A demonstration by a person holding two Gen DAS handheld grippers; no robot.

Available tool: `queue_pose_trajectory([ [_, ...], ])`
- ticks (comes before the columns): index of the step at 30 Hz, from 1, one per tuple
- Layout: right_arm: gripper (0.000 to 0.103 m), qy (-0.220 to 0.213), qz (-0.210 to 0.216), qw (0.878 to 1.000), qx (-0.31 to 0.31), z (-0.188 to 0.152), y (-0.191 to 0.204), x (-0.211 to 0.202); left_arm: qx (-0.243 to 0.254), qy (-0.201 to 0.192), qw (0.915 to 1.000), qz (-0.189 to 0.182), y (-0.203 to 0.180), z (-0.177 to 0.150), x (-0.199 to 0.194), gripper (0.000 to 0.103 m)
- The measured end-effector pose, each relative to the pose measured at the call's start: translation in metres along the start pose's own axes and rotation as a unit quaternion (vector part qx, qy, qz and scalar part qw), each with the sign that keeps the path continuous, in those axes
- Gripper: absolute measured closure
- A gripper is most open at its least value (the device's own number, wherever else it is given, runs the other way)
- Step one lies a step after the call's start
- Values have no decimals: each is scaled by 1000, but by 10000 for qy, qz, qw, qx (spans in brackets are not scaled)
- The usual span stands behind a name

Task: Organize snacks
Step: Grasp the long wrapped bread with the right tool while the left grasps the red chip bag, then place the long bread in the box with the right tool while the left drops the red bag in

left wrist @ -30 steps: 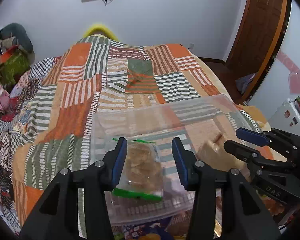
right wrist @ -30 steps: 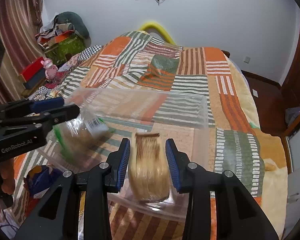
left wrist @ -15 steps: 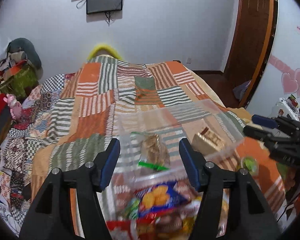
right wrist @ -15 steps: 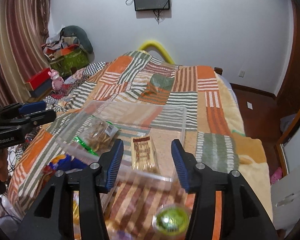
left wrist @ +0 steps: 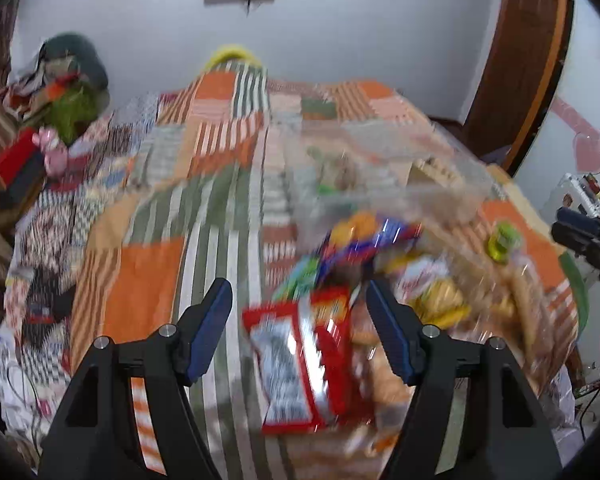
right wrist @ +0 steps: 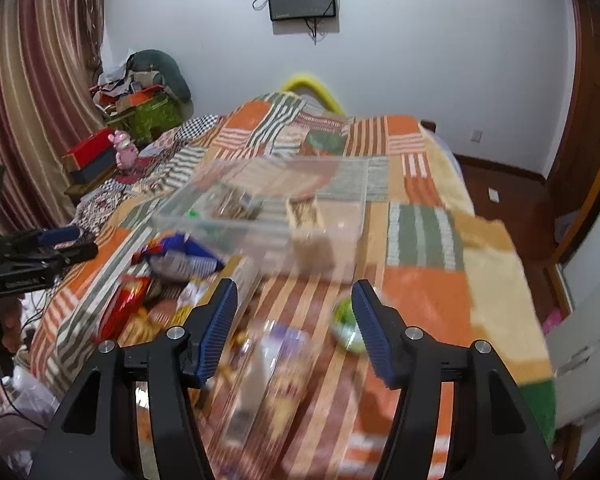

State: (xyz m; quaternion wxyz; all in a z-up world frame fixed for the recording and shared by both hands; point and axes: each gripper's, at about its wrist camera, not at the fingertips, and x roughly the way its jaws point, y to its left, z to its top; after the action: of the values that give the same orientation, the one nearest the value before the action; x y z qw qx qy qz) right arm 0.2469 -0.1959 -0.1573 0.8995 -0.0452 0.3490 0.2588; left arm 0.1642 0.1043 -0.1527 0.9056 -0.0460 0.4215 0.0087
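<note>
Both grippers tilted down over the patchwork bed. The left gripper was opening above a red packet (blurred, apparently not gripped). The right gripper was opening, empty, before the clear bin holding two snacks.

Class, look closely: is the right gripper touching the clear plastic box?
Apart. The right wrist view shows the right gripper, jaws opening, nearer than the clear plastic box, quilt between.
</note>
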Motion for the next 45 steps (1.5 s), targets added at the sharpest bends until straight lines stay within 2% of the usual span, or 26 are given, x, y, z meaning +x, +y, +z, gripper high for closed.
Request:
queue_pose_trajectory([
  [4, 46, 157, 17, 9998, 111, -17, 5, -2, -153, 316, 9994, 9, 8, -28, 8, 34],
  [9, 45, 375, 35, 9990, 236, -38, 9, 1, -315, 466, 9983, -137, 7, -52, 17, 31],
  [15, 45, 681, 59, 9970, 356, -57, 15, 12, -384, 739, 9964, -171, 3, -63, 39, 29],
  [20, 45, 820, 35, 9959, 378, -63, 16, 20, -452, 816, 9955, -147, 0, -64, 53, 27],
  [25, 45, 891, -10, 9953, 375, -66, 18, 25, -624, 758, 9950, -169, 4, -63, 64, 20],
  [28, 56, 874, 17, 9953, 412, -66, 17, 24, -704, 761, 9943, -241, 7, -63, 68, 20],
  [31, 60, 820, 17, 9956, 453, -67, 15, 20, -789, 801, 9931, -326, 12, -64, 73, 23],
  [33, 60, 793, 9, 9957, 475, -66, 14, 19, -806, 756, 9933, -349, 14, -64, 72, 32],
  [35, 60, 750, -7, 9959, 496, -66, 12, 17, -773, 719, 9937, -364, 14, -64, 69, 36],
  [40, 60, 598, -20, 9967, 551, -61, 7, 9, -718, 642, 9949, -293, 13, -63, 61, 37],
  [45, 60, 448, -67, 9976, 531, -50, 2, 3, -694, 358, 9968, -189, 16, -52, 40, 37],
])
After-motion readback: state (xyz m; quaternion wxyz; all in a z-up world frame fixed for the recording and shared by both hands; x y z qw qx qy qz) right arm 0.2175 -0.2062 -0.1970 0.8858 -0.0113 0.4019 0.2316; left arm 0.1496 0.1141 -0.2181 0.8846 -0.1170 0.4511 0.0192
